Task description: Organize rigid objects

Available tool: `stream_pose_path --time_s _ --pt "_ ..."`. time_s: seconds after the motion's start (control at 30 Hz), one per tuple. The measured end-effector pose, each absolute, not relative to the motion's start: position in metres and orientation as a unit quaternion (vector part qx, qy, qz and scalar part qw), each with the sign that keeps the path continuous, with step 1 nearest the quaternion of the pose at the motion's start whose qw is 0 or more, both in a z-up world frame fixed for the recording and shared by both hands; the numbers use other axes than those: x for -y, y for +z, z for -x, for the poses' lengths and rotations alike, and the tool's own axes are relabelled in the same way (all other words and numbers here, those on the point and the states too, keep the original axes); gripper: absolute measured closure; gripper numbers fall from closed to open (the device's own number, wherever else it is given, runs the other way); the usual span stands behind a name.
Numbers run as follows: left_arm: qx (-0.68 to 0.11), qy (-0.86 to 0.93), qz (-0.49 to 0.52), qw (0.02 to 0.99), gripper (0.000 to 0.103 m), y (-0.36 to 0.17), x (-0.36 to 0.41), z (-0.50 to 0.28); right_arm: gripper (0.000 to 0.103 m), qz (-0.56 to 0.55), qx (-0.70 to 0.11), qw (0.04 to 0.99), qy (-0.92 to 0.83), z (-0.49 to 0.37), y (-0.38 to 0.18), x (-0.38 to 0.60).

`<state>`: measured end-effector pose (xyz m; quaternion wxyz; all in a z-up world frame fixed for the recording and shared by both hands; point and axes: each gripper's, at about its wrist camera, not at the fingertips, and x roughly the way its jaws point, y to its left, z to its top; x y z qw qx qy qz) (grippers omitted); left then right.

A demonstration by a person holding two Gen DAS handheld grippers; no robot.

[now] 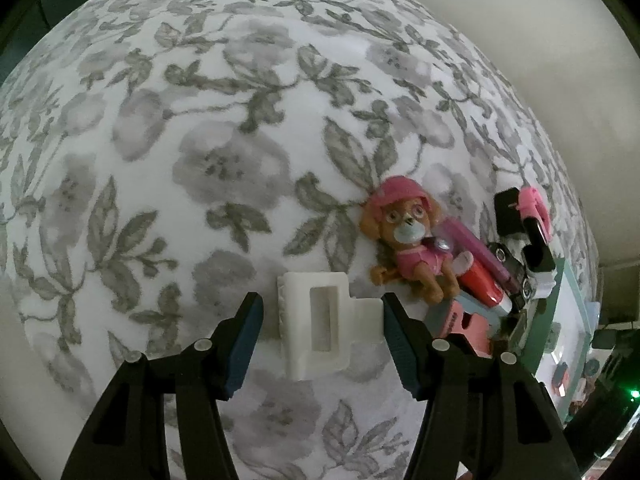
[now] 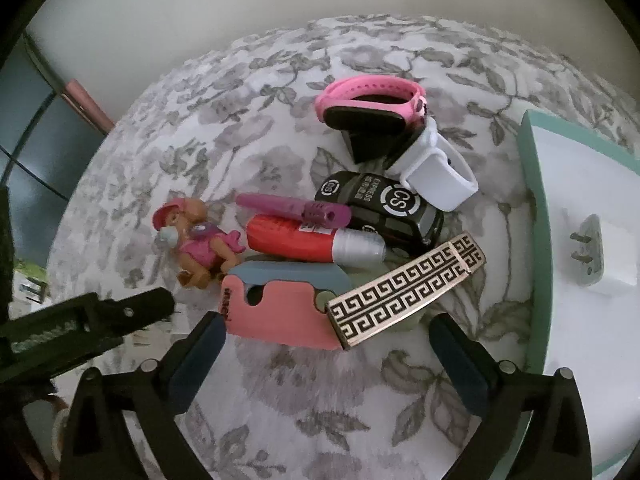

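Left gripper [image 1: 322, 322]: jaws half-open, astride white clip [image 1: 320, 320]; contact unclear. Right gripper [image 2: 324, 360]: jaws wide, empty, before pink holder [image 2: 276, 312].

Right view only: patterned bar [image 2: 404, 288], black toy car [image 2: 380, 208], tray [image 2: 536, 216] with plug [image 2: 588, 256].

Left view: dog figure [image 1: 412, 240] at pile edge; floral cloth [image 1: 180, 160] leftward bare.

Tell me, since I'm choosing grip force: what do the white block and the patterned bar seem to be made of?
White block: apparently 3D-printed plastic, matte, with ridged, layered edges. Patterned bar: probably metal, its pale surface shiny around a black key pattern; coated plastic is possible.
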<state>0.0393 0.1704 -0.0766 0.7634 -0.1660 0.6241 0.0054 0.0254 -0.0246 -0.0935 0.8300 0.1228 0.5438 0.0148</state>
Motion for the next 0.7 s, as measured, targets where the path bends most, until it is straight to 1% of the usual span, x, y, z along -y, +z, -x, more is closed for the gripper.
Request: stream_pose_path --time_s 0.5,0.7 --pt "-0.615 0.038 0.210 0.759 0.040 -0.077 -0.208 -0.034 0.000 -0.122 -0.543 0.831 0.001 -0.035 -0.096 -0.001" --pt "-0.612 0.041 0.222 0.758 0.040 -0.076 -0.222 -0.028 0.000 -0.166 -0.534 0.829 0.007 -0.032 -0.095 0.011"
